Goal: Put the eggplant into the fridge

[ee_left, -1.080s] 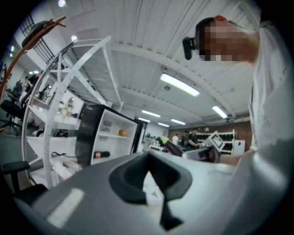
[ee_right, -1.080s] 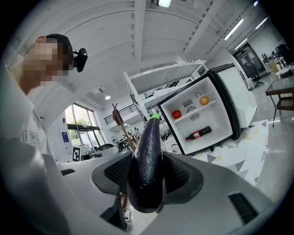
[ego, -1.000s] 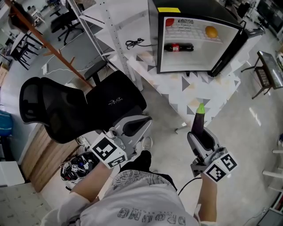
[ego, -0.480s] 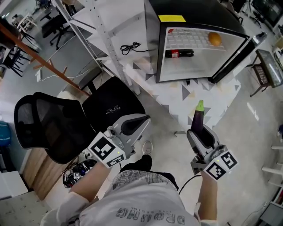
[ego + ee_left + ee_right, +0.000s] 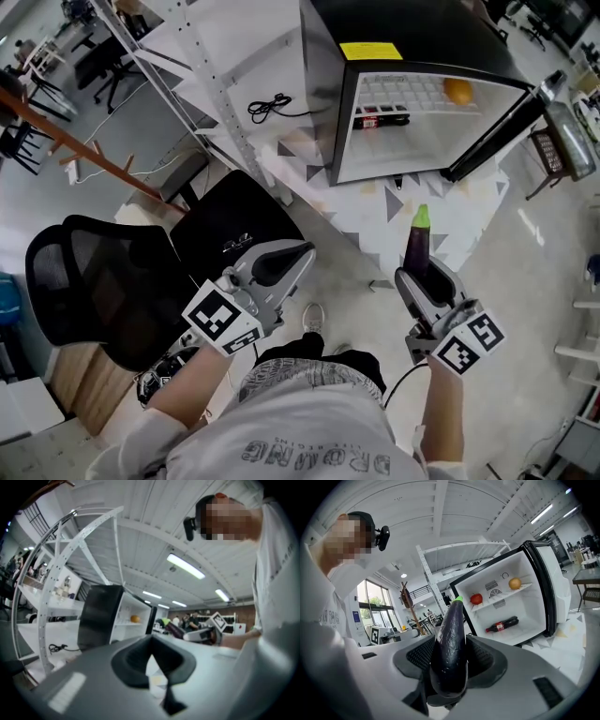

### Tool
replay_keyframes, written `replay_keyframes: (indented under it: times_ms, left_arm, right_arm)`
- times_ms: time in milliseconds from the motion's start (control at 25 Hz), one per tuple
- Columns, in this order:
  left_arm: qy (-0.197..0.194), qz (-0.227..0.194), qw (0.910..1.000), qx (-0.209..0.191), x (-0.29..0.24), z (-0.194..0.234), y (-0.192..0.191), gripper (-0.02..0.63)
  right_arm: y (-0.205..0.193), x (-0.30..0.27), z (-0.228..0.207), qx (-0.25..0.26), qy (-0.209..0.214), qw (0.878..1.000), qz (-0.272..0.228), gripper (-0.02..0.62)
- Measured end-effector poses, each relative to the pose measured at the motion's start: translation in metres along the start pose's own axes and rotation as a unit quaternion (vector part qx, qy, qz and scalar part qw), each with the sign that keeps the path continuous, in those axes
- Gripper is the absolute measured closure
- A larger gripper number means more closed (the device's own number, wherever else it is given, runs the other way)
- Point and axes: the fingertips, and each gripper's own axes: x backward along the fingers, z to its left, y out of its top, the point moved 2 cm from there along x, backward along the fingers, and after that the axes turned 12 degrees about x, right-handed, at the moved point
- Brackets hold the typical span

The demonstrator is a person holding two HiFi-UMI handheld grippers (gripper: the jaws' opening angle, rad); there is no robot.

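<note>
The dark purple eggplant (image 5: 417,246) with a green stem stands upright in my right gripper (image 5: 419,279), which is shut on its lower part. In the right gripper view the eggplant (image 5: 450,644) sits clamped between the pads of that gripper (image 5: 449,657) and points toward the open black fridge (image 5: 506,606). The fridge (image 5: 412,37) stands ahead on the floor with its door (image 5: 497,131) swung out to the right. My left gripper (image 5: 298,253) is held low at the left, shut with nothing in it (image 5: 152,651).
Inside the fridge lie an orange (image 5: 458,91) on the upper shelf, a red fruit (image 5: 476,599) and a dark bottle (image 5: 380,119) below. A black office chair (image 5: 141,272) stands close at the left. White shelving (image 5: 225,56) and a cable (image 5: 272,105) are left of the fridge.
The fridge has come nearer and more central in the head view, and the chair has slid to the lower left. Both grippers keep their pose and the eggplant stays held.
</note>
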Motion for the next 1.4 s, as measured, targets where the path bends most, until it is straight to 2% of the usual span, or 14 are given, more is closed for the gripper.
replay_keyframes:
  times_ms: [680, 1080, 1400]
  left_arm:
    - [0.012, -0.013, 0.9998, 0.002, -0.010, 0.022, 0.009, 0.598]
    - [0.051, -0.004, 0.9987, 0.005, -0.042, 0.039, 0.003, 0.598]
    - [0.095, 0.000, 0.9955, 0.009, -0.074, 0.054, -0.005, 0.598]
  right_arm:
    - [0.013, -0.039, -0.024, 0.053, 0.009, 0.998, 0.024, 0.394]
    - [0.008, -0.072, -0.076, 0.101, 0.043, 0.992, 0.059, 0.394]
    - [-0.004, -0.099, -0.123, 0.151, 0.080, 0.981, 0.094, 0.394]
